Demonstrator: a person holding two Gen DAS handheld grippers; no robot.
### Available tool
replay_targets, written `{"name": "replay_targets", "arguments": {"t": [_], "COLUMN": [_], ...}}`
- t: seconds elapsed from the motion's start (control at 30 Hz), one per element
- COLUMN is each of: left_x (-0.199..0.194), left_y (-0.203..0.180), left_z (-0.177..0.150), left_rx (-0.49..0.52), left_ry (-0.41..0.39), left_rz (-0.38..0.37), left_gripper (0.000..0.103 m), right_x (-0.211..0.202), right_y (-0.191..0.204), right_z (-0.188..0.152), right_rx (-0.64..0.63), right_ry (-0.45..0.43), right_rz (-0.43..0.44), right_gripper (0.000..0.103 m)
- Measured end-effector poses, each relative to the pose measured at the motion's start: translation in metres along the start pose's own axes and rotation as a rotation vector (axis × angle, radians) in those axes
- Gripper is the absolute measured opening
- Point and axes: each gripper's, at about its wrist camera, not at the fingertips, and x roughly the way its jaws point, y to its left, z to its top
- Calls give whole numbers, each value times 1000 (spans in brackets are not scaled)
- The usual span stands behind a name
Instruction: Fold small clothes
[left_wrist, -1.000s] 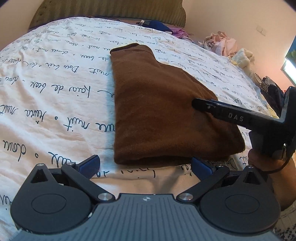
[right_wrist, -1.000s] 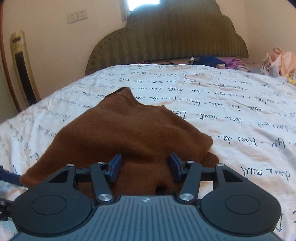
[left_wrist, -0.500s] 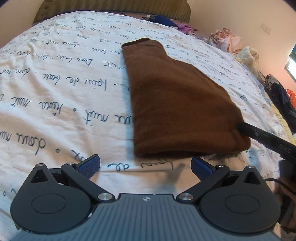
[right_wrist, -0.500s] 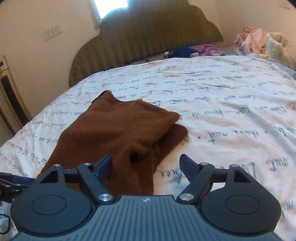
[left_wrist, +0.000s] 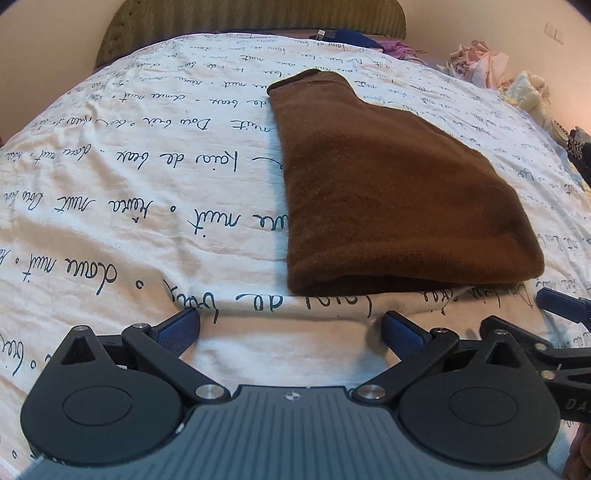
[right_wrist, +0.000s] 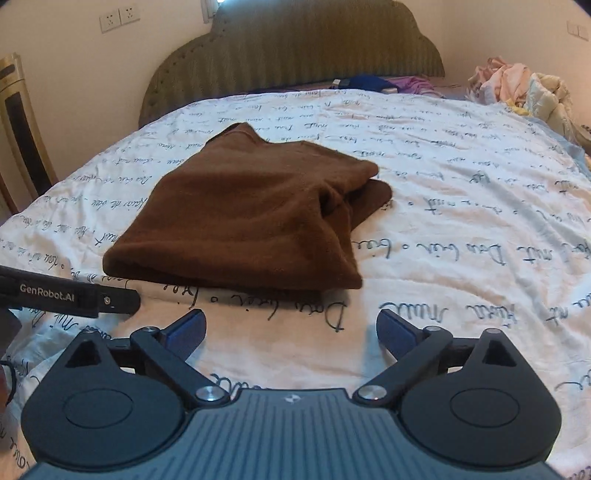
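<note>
1. Bed (left_wrist: 147, 192) with scribbly sheet, lots of bare sheet at frame left.
2. Folded brown garment (left_wrist: 388, 192) lies centre-right, near edge toward the cameras.
3. Left tongs (left_wrist: 291, 328) and right tongs (right_wrist: 291, 328) both spread wide, holding nothing, just short of that edge.

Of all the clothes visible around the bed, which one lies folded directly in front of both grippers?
The brown garment, alone mid-bed; the blue and purple clothes lie by the headboard, the pale pile far right.
</note>
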Motion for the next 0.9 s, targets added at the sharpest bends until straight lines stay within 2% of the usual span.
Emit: {"name": "replay_targets", "arguments": {"t": [0.07, 0.17, 0.23, 0.3, 0.37, 0.43, 0.53, 0.9], "left_x": [2, 4, 3, 3, 3, 3, 2, 2], "left_y": [-6, -8, -5, -7, -11, -13, -11, -13], "left_z": [-1, -4, -5, -6, -10, -16, -20, -22], "left_rx": [12, 0, -26, -7, 26, 31, 2, 22], "left_ry": [-6, -27, -47, -51, -72, -107, -149, -162], "left_rz": [27, 63, 54, 54, 67, 72, 82, 86], "left_gripper": [103, 103, 103, 103, 103, 103, 103, 103], "right_x": [13, 20, 24, 29, 35, 36, 36, 36], "right_y": [7, 15, 17, 10, -1, -2, 8, 5], "right_z": [-2, -2, 2, 4, 5, 7, 3, 3], "right_rx": [-20, -50, -76, -71, -22, -36, -68, -50], "right_ry": [24, 11, 5, -8, 10, 12, 4, 1], "right_rz": [-26, -30, -36, -66, -30, -22, -62, -50], "right_gripper": [100, 103, 103, 103, 103, 103, 103, 103]}}
